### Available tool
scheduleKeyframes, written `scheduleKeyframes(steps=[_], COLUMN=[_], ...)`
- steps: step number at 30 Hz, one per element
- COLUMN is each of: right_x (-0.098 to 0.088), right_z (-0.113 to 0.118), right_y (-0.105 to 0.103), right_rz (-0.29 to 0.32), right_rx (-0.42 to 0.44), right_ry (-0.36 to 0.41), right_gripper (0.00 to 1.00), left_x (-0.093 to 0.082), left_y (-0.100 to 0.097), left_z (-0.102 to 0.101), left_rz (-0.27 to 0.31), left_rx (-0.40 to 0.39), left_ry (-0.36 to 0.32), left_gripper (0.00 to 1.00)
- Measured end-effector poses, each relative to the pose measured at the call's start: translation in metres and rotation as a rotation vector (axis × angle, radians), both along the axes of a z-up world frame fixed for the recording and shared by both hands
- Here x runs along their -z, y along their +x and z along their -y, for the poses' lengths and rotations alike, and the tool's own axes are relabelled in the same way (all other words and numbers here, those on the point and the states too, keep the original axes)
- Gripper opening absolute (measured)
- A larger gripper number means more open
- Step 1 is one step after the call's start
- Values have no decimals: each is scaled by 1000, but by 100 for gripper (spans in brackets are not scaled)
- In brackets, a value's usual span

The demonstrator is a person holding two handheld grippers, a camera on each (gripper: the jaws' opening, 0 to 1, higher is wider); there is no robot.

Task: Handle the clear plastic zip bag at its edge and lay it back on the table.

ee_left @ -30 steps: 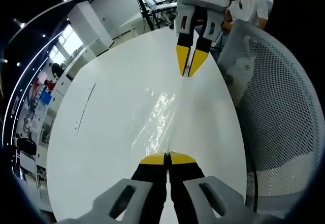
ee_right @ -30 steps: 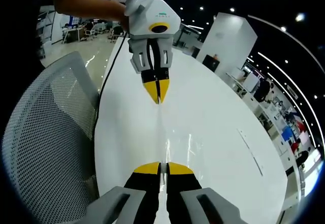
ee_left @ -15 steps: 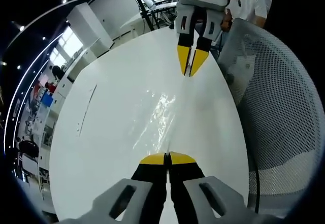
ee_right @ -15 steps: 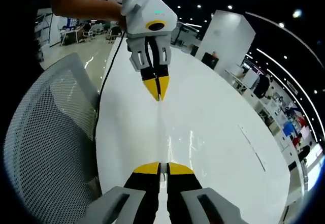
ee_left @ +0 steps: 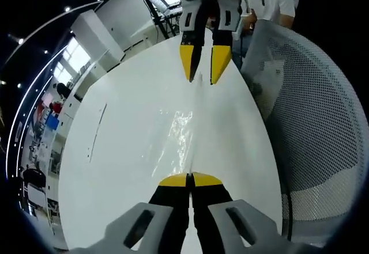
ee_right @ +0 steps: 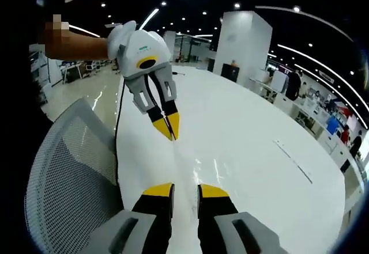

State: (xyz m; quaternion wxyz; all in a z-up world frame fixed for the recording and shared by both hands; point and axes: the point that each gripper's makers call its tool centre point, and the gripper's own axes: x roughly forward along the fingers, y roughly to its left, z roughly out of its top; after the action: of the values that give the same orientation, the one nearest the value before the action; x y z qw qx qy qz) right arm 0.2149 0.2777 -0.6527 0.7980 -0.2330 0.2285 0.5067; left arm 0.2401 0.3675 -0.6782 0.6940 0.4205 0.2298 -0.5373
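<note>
Left gripper view looks along the left gripper [ee_left: 189,179], whose yellow-tipped jaws are pressed together on the near edge of the clear plastic zip bag [ee_left: 183,136]. That bag stretches away from the tips over the white table [ee_left: 121,150], showing mostly as a streak of glare and a faint crease (its outline is hard to trace against the white top). At the far end of the bag the right gripper [ee_left: 200,76] hangs tips-down, its two jaws parted with a clear gap between them; the bag's far edge lies just under that gap, and I cannot tell whether either tip touches it. A grey mesh chair [ee_left: 311,127] stands to the right of the table, and a person in a white shirt [ee_left: 271,3] is behind it.

Right gripper view shows the right gripper [ee_right: 185,190] with its jaws standing apart, nothing between them. Farther along the table [ee_right: 253,150] the left gripper [ee_right: 168,128] points down with its tips together, held by a hand [ee_right: 118,38]. The mesh chair [ee_right: 69,173] sits at the left.
</note>
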Motion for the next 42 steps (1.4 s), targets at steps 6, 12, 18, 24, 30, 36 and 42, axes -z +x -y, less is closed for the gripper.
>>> scheduleKeyframes(steps=[6,12,18,24,30,36,42], right_x=[4,8,16,23,26,27,28], right_z=[2,-1,-6,-9,-13,-13,-11], right_y=[9,10,5,0,-5,-6,-5], right_rz=[11,4,-13,-35,-50,-56,-57], right_rx=[15,33,26,23,13,14,22], right_ry=[-12,-6,-15,-20,-26,-24,-23], right_gripper=[12,11,10,8,6,5,0], left_x=[-3,-2,-8,-11,-15,-19,-20], left_y=[-2,-3,-4,-6,-6,-6,-8], left_z=[1,3,8,14,22,26,27], left_rz=[13,20,40,45,49,50,52], left_rx=[14,20,29,34,36,35,37], left_ry=[4,6,-16,-40,-64,-82,-83], left_gripper=[0,0,0,0,0,0,0])
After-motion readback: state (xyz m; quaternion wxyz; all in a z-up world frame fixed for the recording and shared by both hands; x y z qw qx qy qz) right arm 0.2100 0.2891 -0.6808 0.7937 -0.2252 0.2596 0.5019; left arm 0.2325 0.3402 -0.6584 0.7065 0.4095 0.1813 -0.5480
